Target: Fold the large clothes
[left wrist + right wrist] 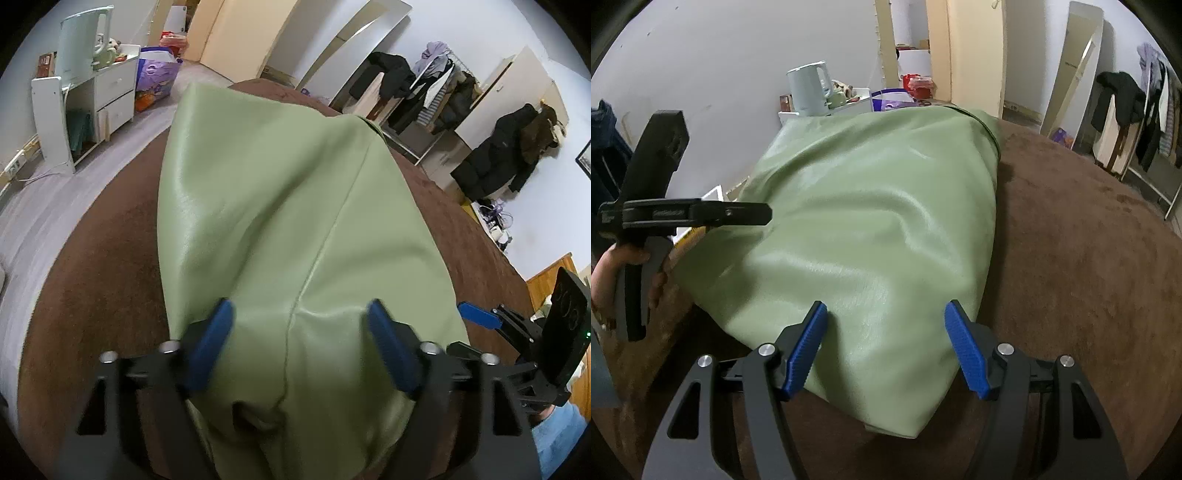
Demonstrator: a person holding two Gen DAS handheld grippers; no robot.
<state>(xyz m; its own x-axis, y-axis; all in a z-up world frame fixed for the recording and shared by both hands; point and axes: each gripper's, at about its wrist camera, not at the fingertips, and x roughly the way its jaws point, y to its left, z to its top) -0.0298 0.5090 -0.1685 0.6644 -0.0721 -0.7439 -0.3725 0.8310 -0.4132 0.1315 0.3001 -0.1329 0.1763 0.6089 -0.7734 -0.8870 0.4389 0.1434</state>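
A large pale green, leather-like garment lies spread on a brown plush cover. In the left wrist view my left gripper stands wide open over the garment's near end, with green fabric and a seam running between its blue pads. In the right wrist view my right gripper is open over the near corner of the garment, its pads apart from the cloth. The left gripper shows there from the side, held by a hand at the garment's left edge.
A white cabinet with a pale kettle stands across the grey floor, with a purple bag beside it. Dark coats hang on a rack and on the wall. The brown cover stretches bare to the right.
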